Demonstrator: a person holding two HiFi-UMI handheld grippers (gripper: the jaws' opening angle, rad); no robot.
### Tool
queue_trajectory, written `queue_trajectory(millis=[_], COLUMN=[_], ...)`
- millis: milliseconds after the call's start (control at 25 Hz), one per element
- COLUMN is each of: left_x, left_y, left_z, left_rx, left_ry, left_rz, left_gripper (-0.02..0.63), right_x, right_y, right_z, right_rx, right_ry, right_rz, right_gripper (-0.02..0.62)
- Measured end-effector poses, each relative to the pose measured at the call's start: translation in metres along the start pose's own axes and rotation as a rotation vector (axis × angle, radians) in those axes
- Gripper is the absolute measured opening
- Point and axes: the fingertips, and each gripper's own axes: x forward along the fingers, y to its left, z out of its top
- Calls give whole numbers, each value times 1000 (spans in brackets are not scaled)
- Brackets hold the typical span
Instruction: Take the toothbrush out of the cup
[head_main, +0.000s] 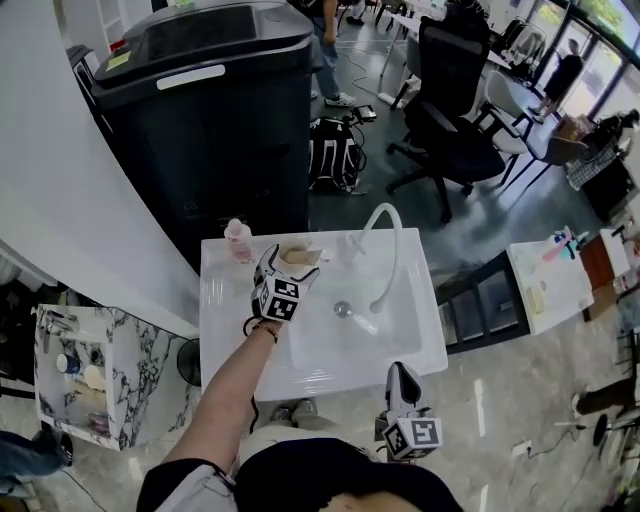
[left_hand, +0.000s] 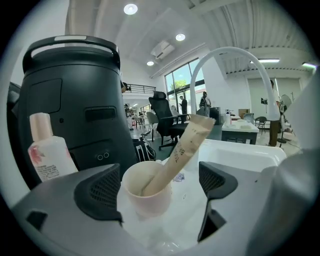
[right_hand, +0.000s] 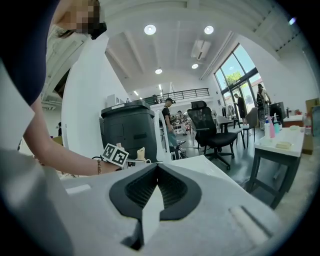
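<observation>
Here, one cup (left_hand: 147, 192) stands on the back ledge of a white sink (head_main: 225, 330). It holds one toothbrush (left_hand: 186, 147), sealed in a tan paper-like wrapper with dark print. The toothbrush's lower end rests in the bottom of the cup. The rest of it leans out over the rim, up and to the right, toward the single white arched faucet (left_hand: 235, 65). One small pale bottle (left_hand: 47, 150) with a pinkish label stands upright near the cup, on its left in the left gripper view. Behind the sink is one large black bin (head_main: 215, 110), and a black office chair (head_main: 450, 90) stands farther back on the floor.

There are two grippers. The left gripper (left_hand: 157, 186) reaches over the back ledge with its jaws wide apart, and the cup sits between them. The left pad is just beside the cup wall, though whether it touches cannot be told. The right pad stands clear of both the cup and the toothbrush, so nothing is clamped.

The right gripper (right_hand: 157, 172) is held low at the front edge of the sink, close to the person's body and well apart from the cup. Its jaws are pressed together with nothing between them.
</observation>
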Motion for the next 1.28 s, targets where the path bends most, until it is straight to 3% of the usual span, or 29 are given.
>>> queue_trajectory(millis=[360, 400, 520, 760, 1080, 1280], left_x=[18, 18, 18, 18, 16, 8], left_y=[20, 21, 24, 40, 51, 53], left_z=[-1, 0, 1, -2, 2, 12], left_rx=[-30, -26, -13, -54, -59, -117], left_ry=[24, 21, 22, 38, 34, -2], left_rz=[34, 33, 37, 102, 120, 104], left_gripper=[477, 445, 204, 52, 21, 21], right_x=[-4, -3, -1, -5, -8, -9], right_y=[-21, -22, -20, -28, -29, -30], right_z=[-9, -9, -7, -9, -6, -7], right_rx=[39, 42, 42, 64, 68, 68], right_ry=[-4, -6, -15, -22, -39, -47], right_rz=[-53, -56, -48, -61, -78, -77], right_gripper=[5, 5, 5, 5, 5, 5])
